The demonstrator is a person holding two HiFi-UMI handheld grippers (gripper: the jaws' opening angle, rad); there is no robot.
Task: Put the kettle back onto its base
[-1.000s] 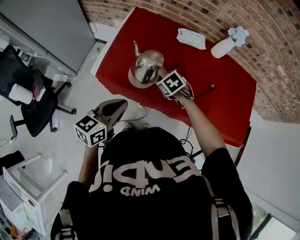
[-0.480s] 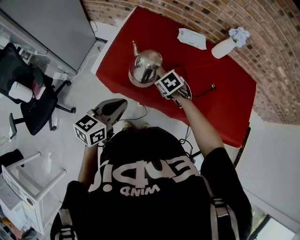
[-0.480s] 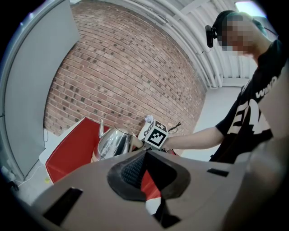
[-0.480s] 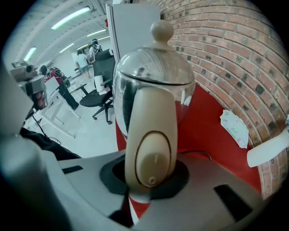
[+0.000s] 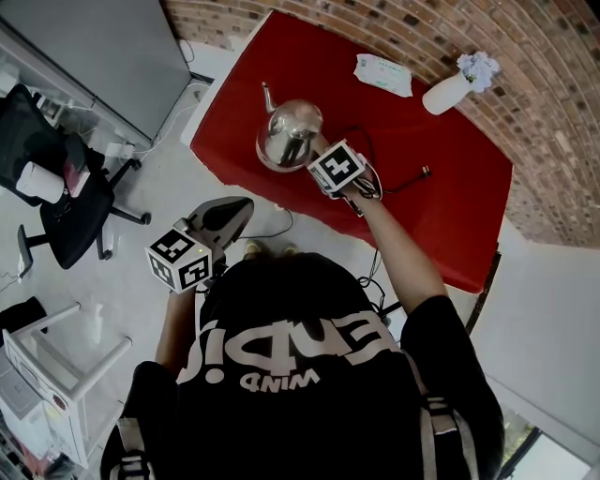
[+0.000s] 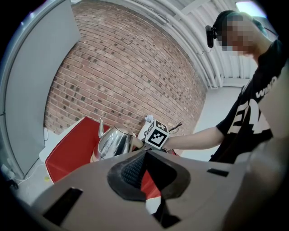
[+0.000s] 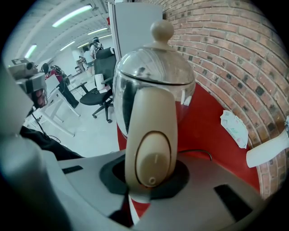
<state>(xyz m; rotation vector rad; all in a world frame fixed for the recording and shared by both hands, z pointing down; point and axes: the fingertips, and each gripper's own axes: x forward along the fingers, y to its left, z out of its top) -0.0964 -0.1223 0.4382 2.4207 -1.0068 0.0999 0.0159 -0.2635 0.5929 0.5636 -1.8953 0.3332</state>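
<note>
1. Red cloth covers the surface (image 5: 450, 216), which stands against a brick wall (image 5: 422, 28); pale floor lies on its near side.
2. On this surface stands the steel kettle (image 5: 292, 131), close to the near edge, its thin spout (image 5: 268, 94) pointing away from the right fingers.
3. The right gripper (image 7: 150, 182) points steeply down at the kettle, and its fingers pinch the lower end of the cream handle (image 7: 151, 135), one on each side of the oval switch.
4. Straight beyond these fingers the kettle's body rises upright, topped by a round lid knob (image 7: 161, 30).
5. A tan base (image 6: 93, 158) shows under the kettle's lower edge in the left gripper view; whether the kettle sits fully on it cannot be told.
6. The left gripper (image 6: 144, 155) is held well apart from the kettle, off the surface and over the floor near the person's body, its fingers pressed together at the tips with nothing between them.
7. A black cable (image 5: 403, 183) runs on the cloth just to the right of the right fingers.
8. Farther beyond those fingers, near the wall, lie a white packet (image 5: 382, 77) and a white vase (image 5: 450, 92) on its side.
9. Far to the left of the left fingers a black office chair (image 5: 66, 211) stands on the floor.
</note>
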